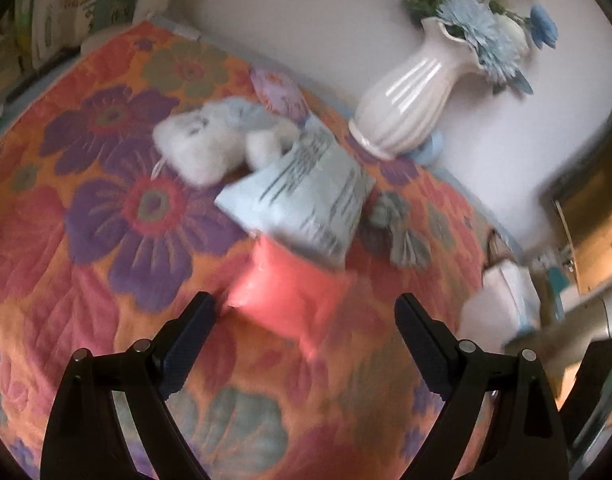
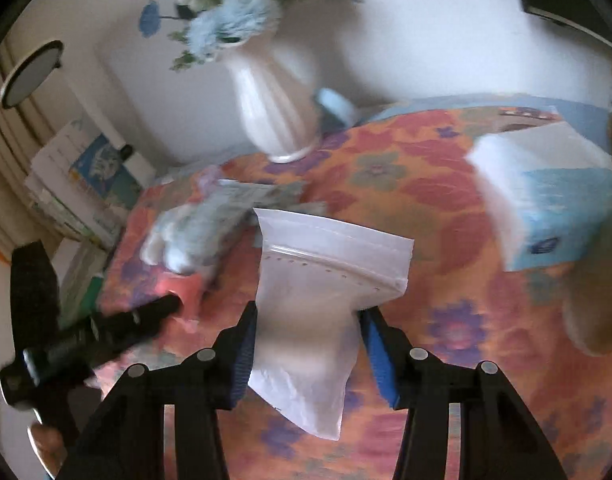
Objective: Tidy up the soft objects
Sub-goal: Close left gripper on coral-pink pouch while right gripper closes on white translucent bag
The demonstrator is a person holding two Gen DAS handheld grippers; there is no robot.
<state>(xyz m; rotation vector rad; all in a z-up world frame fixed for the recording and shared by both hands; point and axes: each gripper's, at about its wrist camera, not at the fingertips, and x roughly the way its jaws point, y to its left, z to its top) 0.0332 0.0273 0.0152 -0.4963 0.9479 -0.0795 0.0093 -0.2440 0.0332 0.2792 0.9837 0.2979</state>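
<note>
In the left wrist view my left gripper [image 1: 304, 316] is open and empty, just above a pink soft pouch [image 1: 290, 300] on the flowered cloth [image 1: 86, 220]. Behind it lie a pale blue printed packet [image 1: 306, 196], a white-and-blue plush toy [image 1: 218, 136] and a grey-blue knotted rope toy [image 1: 398, 228]. In the right wrist view my right gripper [image 2: 308, 316] is shut on a white zip bag [image 2: 326, 292], held above the cloth [image 2: 446, 200]. The plush [image 2: 186, 236] and pink pouch [image 2: 182, 292] lie to its left, where the left gripper's finger [image 2: 118, 324] reaches in.
A white ribbed vase with blue flowers [image 1: 406, 100] stands at the table's far edge by the wall; it also shows in the right wrist view [image 2: 274, 104]. A tissue box [image 2: 554, 200] sits at the right. Stacked books and boxes [image 2: 74, 184] stand off the left edge.
</note>
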